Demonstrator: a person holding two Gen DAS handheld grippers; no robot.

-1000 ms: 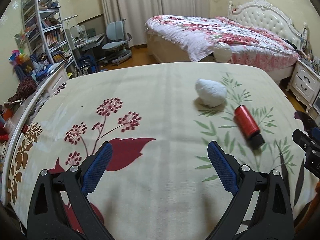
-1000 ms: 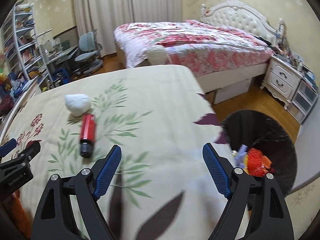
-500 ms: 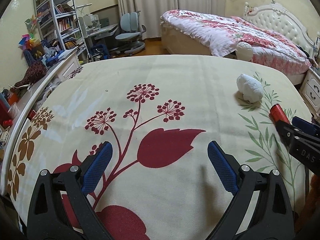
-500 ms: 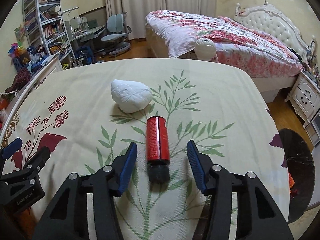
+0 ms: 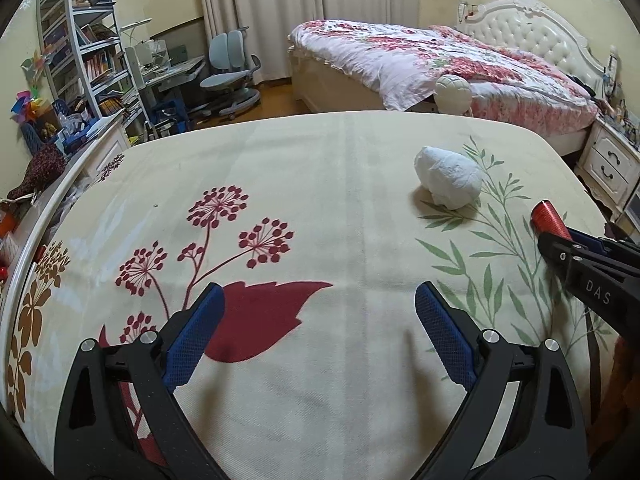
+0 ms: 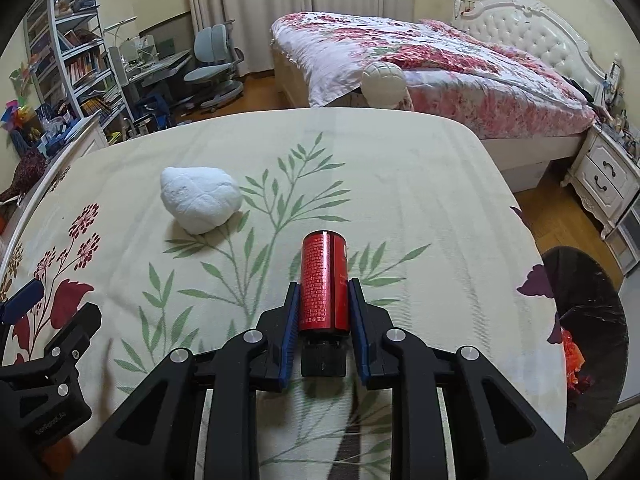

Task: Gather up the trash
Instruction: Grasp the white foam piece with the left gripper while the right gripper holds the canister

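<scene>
My right gripper (image 6: 322, 294) is shut on a red can with a black cap (image 6: 323, 280) that lies on the flowered tablecloth (image 6: 400, 184); its far end shows in the left wrist view (image 5: 547, 218). A crumpled white paper ball (image 6: 199, 199) lies up and to the left of the can; it also shows in the left wrist view (image 5: 449, 177). My left gripper (image 5: 319, 334) is open and empty over the red leaf print, left of the right gripper (image 5: 592, 276). A black trash bin (image 6: 588, 336) with orange scraps stands at the table's right edge.
A bed (image 6: 420, 52) stands behind the table, with a white round object (image 6: 385, 83) at its foot. A nightstand (image 6: 604, 176) is at the right. A shelf (image 5: 80, 52), desk and grey chairs (image 5: 230, 68) are at the back left.
My right gripper has moved forward around the red can and closed on it. My left gripper has shifted slightly toward the right; it stays open.
</scene>
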